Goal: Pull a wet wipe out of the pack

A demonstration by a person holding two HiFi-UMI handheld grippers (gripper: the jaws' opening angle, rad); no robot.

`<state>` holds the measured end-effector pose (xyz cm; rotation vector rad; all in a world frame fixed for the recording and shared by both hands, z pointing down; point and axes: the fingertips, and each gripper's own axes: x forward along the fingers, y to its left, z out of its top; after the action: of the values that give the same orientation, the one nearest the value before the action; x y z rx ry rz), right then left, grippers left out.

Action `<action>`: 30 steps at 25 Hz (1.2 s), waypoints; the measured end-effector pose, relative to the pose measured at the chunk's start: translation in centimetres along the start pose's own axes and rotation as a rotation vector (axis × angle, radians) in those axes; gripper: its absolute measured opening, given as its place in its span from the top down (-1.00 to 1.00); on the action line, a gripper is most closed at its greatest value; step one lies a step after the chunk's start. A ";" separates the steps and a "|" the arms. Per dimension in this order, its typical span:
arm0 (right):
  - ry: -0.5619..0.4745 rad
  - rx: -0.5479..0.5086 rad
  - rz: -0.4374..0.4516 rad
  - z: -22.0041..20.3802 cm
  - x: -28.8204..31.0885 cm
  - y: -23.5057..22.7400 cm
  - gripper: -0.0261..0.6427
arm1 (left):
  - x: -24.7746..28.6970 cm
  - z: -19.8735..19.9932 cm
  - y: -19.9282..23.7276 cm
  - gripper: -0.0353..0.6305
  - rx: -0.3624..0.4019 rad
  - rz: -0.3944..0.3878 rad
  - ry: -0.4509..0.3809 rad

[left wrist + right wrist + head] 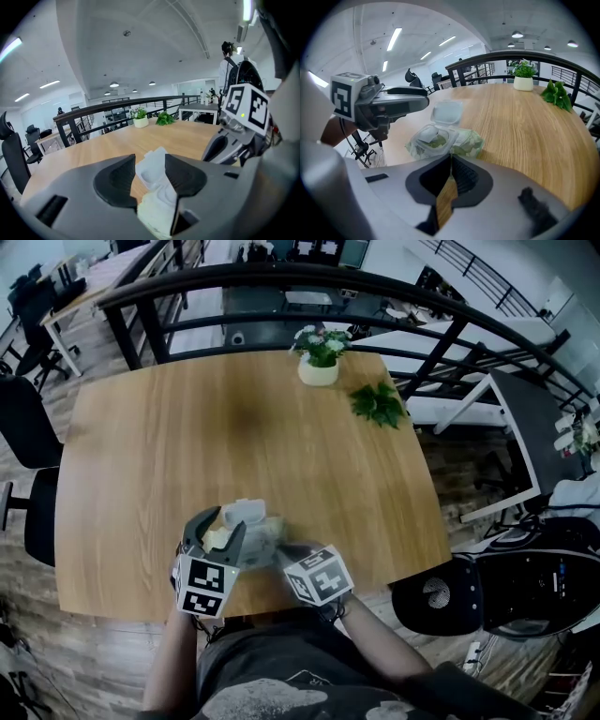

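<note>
The wet wipe pack (261, 538) lies near the table's front edge, green-patterned, with its white flip lid (246, 513) standing open. In the right gripper view the pack (461, 140) shows a wipe's tip in the oval opening (432, 138) below the raised lid (446, 112). My left gripper (150, 166) is open, its jaws on either side of the lid (151, 159) without pressing it, above the pack (157, 213). My right gripper (451, 157) is shut, its tips meeting on the pack's near edge. In the head view the left gripper (217, 531) is at the pack's left and the right gripper (289, 554) at its right.
On the wooden table (234, 427), a white pot of flowers (319, 357) and a loose green sprig (378, 404) sit at the far edge. A black railing (281, 282) runs behind it. Office chairs (28, 427) stand at the left, and a black chair (441, 592) at the right front.
</note>
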<state>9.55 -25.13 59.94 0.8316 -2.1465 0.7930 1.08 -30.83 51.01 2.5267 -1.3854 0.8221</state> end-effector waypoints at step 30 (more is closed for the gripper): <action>-0.022 -0.068 0.062 -0.2 0.1 0.2 0.84 | -0.5 -3.6 -5.3 0.82 0.074 0.110 0.154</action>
<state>9.48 -24.91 60.04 0.7451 -2.2148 0.7403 3.79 -26.14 54.44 2.3985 -1.4796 1.0820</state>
